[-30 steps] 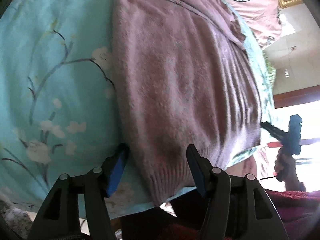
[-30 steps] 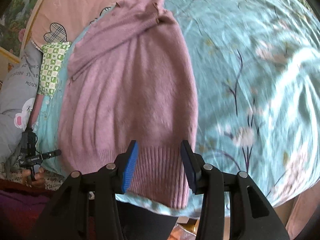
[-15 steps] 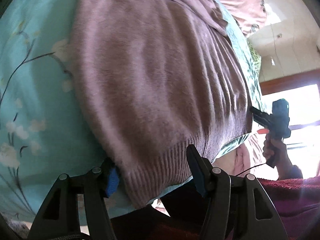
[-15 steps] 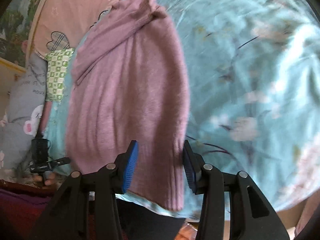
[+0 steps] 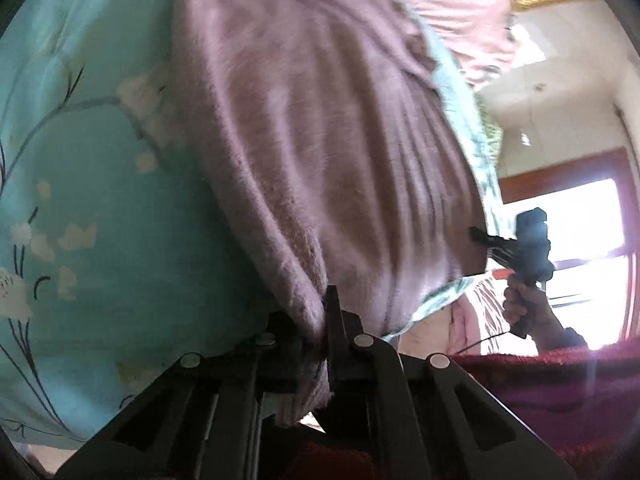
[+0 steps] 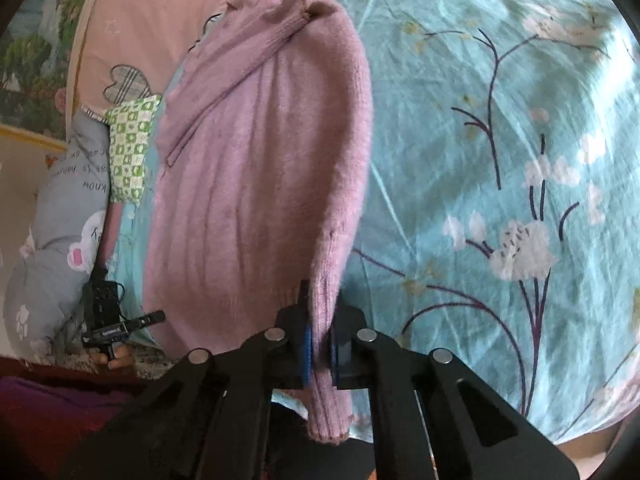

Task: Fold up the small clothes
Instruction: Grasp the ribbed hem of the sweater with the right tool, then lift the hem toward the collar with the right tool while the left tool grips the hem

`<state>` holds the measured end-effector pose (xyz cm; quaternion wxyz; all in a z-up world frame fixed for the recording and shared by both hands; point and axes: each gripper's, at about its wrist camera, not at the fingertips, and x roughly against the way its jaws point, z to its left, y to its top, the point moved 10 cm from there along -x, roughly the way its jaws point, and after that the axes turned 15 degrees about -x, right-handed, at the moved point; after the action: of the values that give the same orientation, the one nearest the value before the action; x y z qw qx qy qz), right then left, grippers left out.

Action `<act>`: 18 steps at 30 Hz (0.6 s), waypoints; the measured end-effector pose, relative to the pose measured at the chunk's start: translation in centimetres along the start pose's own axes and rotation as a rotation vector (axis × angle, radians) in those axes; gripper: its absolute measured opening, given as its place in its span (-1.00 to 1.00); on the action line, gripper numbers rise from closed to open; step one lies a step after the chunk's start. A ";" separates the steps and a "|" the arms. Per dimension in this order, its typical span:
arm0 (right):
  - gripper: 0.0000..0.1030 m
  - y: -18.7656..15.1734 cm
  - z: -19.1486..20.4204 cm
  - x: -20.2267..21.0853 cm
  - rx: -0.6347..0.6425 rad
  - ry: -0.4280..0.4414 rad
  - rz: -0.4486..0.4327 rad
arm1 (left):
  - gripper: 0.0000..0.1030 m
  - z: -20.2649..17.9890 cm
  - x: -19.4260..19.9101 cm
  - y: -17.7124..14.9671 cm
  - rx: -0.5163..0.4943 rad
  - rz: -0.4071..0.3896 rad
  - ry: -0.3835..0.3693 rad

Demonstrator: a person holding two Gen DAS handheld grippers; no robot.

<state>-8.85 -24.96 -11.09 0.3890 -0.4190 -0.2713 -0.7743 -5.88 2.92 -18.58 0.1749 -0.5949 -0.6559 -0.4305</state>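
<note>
A mauve knit sweater (image 5: 320, 140) lies lengthwise on a teal floral bedsheet (image 5: 80, 200), hem toward me, a sleeve folded across its chest. My left gripper (image 5: 316, 344) is shut on the ribbed hem at its left corner. My right gripper (image 6: 319, 344) is shut on the hem at the sweater's (image 6: 260, 180) right corner, the rib hanging between the blue pads. Each gripper shows small in the other's view: the right one (image 5: 520, 248), the left one (image 6: 116, 324).
Pink pillow (image 6: 152, 32), a green checked cloth (image 6: 132, 144) and a grey cushion (image 6: 60, 240) lie beyond the sweater at the bed's head. The teal sheet (image 6: 500, 160) stretches to the right. A bright window (image 5: 580, 232) is at right.
Both grippers, open around the hem corners before, have closed on the hem. The fabric near each corner is now bunched and slightly lifted.
</note>
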 end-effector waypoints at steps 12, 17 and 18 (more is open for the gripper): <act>-0.88 2.1 3.3 3.4 -0.040 0.208 -0.040 | -0.90 -0.1 5.6 5.9 0.052 -0.181 -0.042; -0.88 7.0 8.7 7.2 -0.016 0.373 -0.148 | -0.90 -0.1 10.1 12.1 0.041 -0.330 -0.024; -0.88 7.7 9.4 7.6 -0.011 0.390 -0.162 | -0.90 0.0 10.8 13.4 0.040 -0.356 -0.021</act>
<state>-1.01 -25.00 0.86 0.3683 -0.2398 -0.2196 -0.8710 4.05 8.66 -5.77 0.1009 -0.4701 -0.7611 -0.4355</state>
